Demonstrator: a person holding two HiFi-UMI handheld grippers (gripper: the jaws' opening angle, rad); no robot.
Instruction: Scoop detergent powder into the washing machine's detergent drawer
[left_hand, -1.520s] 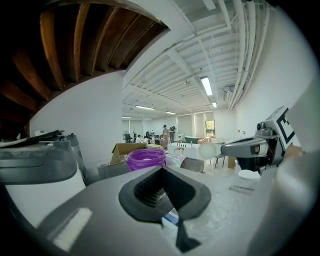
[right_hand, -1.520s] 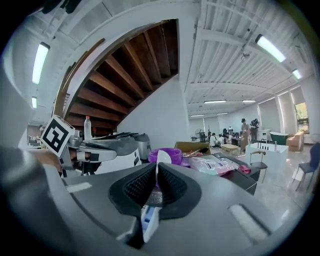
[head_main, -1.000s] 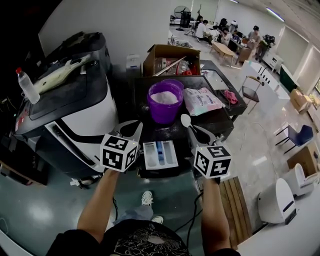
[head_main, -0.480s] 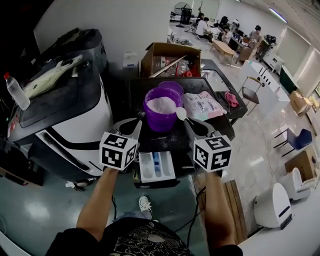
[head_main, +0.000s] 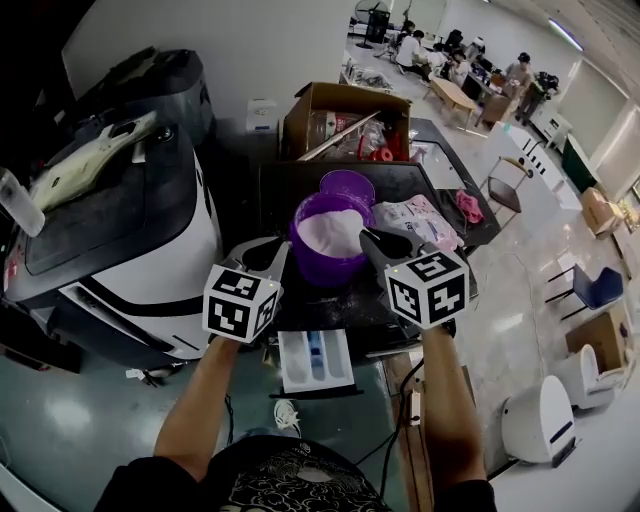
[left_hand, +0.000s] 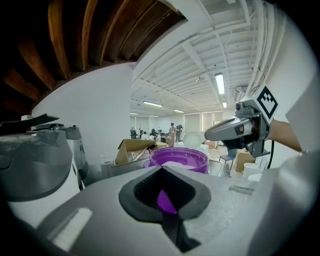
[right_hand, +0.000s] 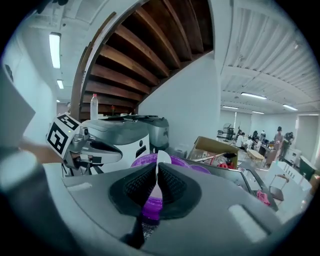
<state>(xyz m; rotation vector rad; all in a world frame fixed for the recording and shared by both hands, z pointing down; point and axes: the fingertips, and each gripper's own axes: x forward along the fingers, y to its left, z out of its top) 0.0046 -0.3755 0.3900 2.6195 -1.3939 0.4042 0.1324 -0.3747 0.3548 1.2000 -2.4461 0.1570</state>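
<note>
A purple bucket (head_main: 330, 245) of white detergent powder stands on a dark top, its purple lid (head_main: 347, 185) lying behind it. My right gripper (head_main: 377, 242) is shut on a white spoon (right_hand: 161, 159), whose bowl is at the bucket's right rim (left_hand: 192, 139). My left gripper (head_main: 262, 252) hangs just left of the bucket, shut, with nothing between its fingers; the bucket wall (left_hand: 180, 156) shows past them. The detergent drawer (head_main: 315, 360) stands pulled out below both grippers, white with a blue middle part. A detergent bag (head_main: 420, 220) lies right of the bucket.
A large black and white machine (head_main: 130, 230) fills the left side, with a plastic bottle (head_main: 15, 200) on it. An open cardboard box (head_main: 345, 120) stands behind the bucket. A pink cloth (head_main: 468, 203) lies at the right. People sit at tables far back.
My right gripper has carried the spoon forward from in front of the bucket to its right rim. The view has shifted, so the drawer now sits lower in the picture.
</note>
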